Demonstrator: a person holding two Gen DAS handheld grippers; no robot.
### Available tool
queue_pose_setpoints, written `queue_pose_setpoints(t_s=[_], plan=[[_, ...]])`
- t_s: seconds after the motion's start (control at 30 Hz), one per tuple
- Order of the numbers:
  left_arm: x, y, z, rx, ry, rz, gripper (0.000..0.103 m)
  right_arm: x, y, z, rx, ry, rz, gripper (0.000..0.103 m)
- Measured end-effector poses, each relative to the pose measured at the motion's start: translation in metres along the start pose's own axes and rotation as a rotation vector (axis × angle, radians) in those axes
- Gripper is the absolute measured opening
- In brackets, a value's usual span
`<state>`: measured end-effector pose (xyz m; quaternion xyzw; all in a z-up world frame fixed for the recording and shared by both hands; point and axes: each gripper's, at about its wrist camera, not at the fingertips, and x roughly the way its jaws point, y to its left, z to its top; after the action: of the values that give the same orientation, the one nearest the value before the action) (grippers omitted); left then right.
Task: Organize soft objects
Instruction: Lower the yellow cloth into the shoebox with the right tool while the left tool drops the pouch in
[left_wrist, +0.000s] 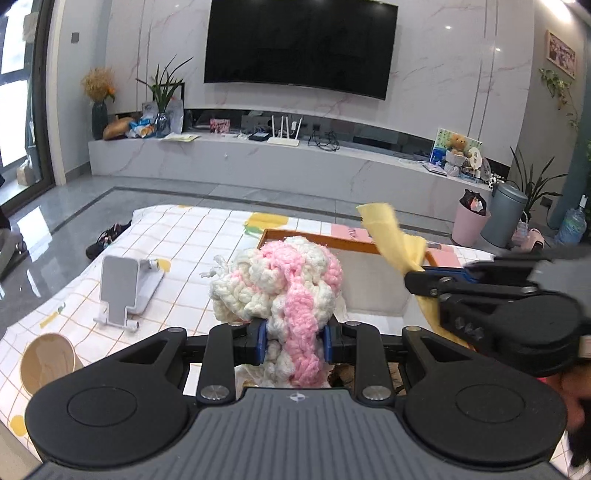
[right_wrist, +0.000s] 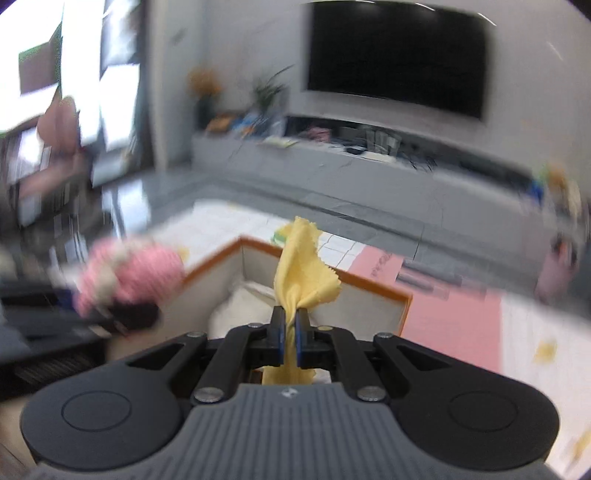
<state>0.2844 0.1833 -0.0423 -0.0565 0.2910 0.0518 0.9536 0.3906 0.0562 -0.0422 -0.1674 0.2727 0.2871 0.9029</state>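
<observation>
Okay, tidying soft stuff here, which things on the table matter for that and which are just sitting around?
Part of the job:
- pink and white yarn bundle, held in the left gripper
- yellow cloth, pinched in the right gripper
- orange-rimmed box ahead of both

Just lying about:
- phone stand
- paper cup
- checked tablecloth

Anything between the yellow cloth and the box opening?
Nothing visible. The yellow cloth, pinched in the right gripper, hangs in front of the orange-rimmed box, whose opening is uncovered. The knitted bundle sits off to the left.
</observation>
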Motion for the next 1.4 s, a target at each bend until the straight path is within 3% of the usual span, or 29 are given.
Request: queue_pose_setpoints(t_s=[0.07, 0.23, 0.47, 0.73, 0.83, 0.87, 0.9, 0.97, 1.07, 1.2, 1.27, 1.4], plan=[[0.002, 0.004, -0.001, -0.014, 0.017, 0.008, 0.031, 0.018, -0.001, 0.003, -0.092, 0.056, -0.001, 0.003], [0.009, 0.011, 0.002, -0.06, 0.053, -0.01, 0.031, 0.07, -0.016, 0.008, 0.031, 0.253, -0.065, 0.003], [0.018, 0.009, 0.001, -0.04, 0.078, -0.016, 0.032, 0.116, -0.011, -0.008, 0.019, 0.374, -0.13, 0.003], [0.019, 0.007, 0.001, -0.033, 0.088, -0.017, 0.032, 0.127, -0.015, -0.007, 0.017, 0.389, -0.15, 0.004], [0.018, 0.006, 0.0, -0.019, 0.094, -0.021, 0.032, 0.131, -0.011, -0.002, -0.009, 0.366, -0.147, 0.019], [0.018, 0.006, 0.0, -0.015, 0.095, -0.025, 0.033, 0.127, -0.007, -0.001, -0.025, 0.346, -0.147, 0.035], [0.018, 0.006, 0.0, -0.012, 0.097, -0.032, 0.033, 0.123, -0.005, 0.0, -0.028, 0.324, -0.165, 0.063], [0.019, 0.006, -0.001, -0.009, 0.094, -0.035, 0.033, 0.11, -0.004, 0.002, 0.001, 0.278, -0.182, 0.08], [0.017, 0.007, -0.001, -0.014, 0.083, -0.043, 0.033, 0.086, -0.005, 0.005, 0.043, 0.24, -0.159, 0.079], [0.013, 0.01, -0.002, -0.023, 0.091, -0.133, 0.033, 0.04, 0.007, -0.01, -0.004, 0.152, -0.285, 0.088], [0.013, 0.004, -0.004, 0.003, 0.104, -0.182, 0.033, 0.021, 0.016, -0.022, -0.036, 0.116, -0.306, 0.088], [0.024, -0.007, -0.011, 0.026, 0.196, -0.265, 0.033, -0.007, 0.018, -0.041, -0.049, 0.114, -0.312, 0.088]])
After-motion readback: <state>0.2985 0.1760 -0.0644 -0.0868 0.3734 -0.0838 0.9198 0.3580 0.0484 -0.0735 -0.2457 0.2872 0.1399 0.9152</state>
